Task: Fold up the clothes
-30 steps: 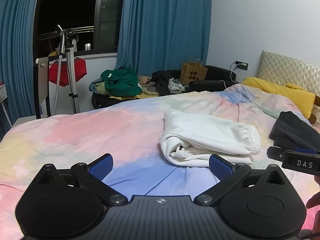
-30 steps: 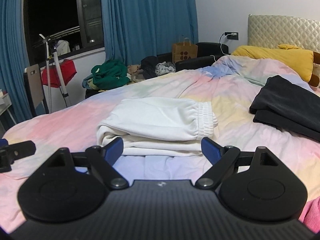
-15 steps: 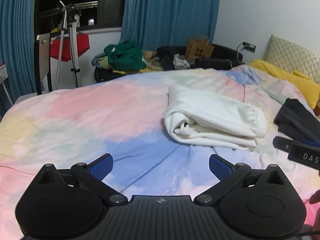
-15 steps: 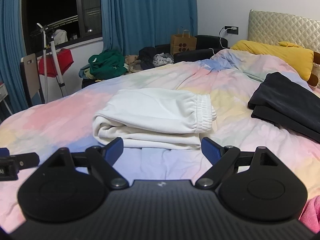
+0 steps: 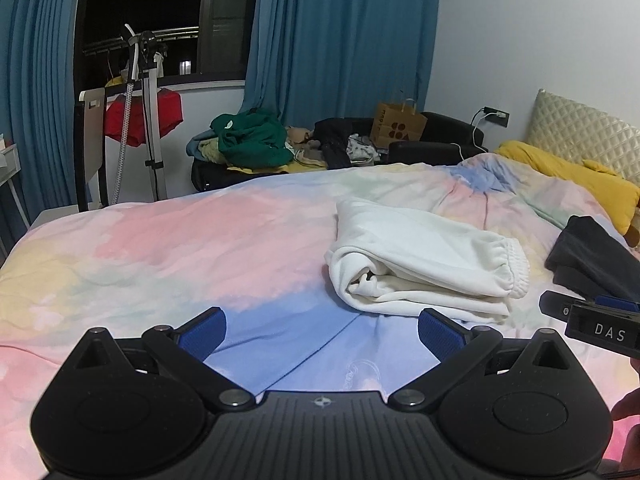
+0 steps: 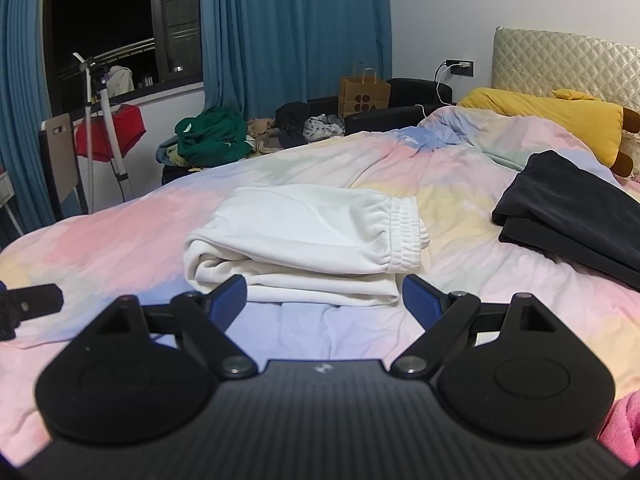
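pastel tie-dye duvet (image 5: 168, 248), yellow pillow (image 6: 552, 120) by quilted headboard (image 6: 560, 64), brown paper bag (image 6: 363, 98), blue curtains (image 5: 344, 60), dark window (image 5: 140, 0), white tripod stand (image 5: 146, 120), red cloth (image 5: 166, 116) behind it

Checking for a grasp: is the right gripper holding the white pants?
No, the right gripper is open, short of the folded white pants.

White letters "DAS" stand on the black right tongs (image 5: 591, 317) at the frame's right edge.

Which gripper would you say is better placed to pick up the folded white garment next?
Right, probably: the right gripper is open with the white garment straight ahead, while the left gripper sees it off to its right.
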Demonstrator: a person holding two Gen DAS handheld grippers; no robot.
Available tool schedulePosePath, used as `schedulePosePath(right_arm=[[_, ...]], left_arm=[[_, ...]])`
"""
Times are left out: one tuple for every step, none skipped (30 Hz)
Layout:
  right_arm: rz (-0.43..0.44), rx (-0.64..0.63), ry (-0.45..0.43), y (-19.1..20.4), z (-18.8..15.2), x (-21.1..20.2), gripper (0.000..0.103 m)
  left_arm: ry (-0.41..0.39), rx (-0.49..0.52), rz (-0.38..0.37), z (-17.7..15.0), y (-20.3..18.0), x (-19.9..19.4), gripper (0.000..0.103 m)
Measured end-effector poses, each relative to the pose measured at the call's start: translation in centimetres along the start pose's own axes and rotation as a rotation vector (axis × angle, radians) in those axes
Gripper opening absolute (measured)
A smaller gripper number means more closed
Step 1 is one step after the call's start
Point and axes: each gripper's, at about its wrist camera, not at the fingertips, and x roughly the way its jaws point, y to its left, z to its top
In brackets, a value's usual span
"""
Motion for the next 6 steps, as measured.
schedulePosePath(right_arm=[[-0.001,0.0,-0.001,0.13,-0.1,-0.09,0.086],[-0.001,0.001,-0.001,0.14,-0.09,-0.07,0.086],[0.0,0.001,-0.002,0.09,-0.04,-0.02,0.086],[0.001,0.002,-0.001,0.04,-0.03,0.01,0.086],[0.002,0.004,0.0,-0.01,-0.04,0.04,0.086],[0.003,0.006,0.001,-0.06,-0.04,0.06,0.086]], left_arm=[[-0.002,0.0,0.001,0.01,0.01,-0.05,0.103],[-0.004,0.001,0.003,0.01,0.0,-0.1,0.103],[-0.006,0.003,0.004,0.02,-0.02,-0.15,0.103],[-0.006,0.005,0.005,0.01,0.0,-0.21,0.103],[-0.007,0.007,0.003,0.01,-0.01,-0.24,0.103],[-0.008,0.008,0.001,0.03,-0.01,-0.26,0.103]])
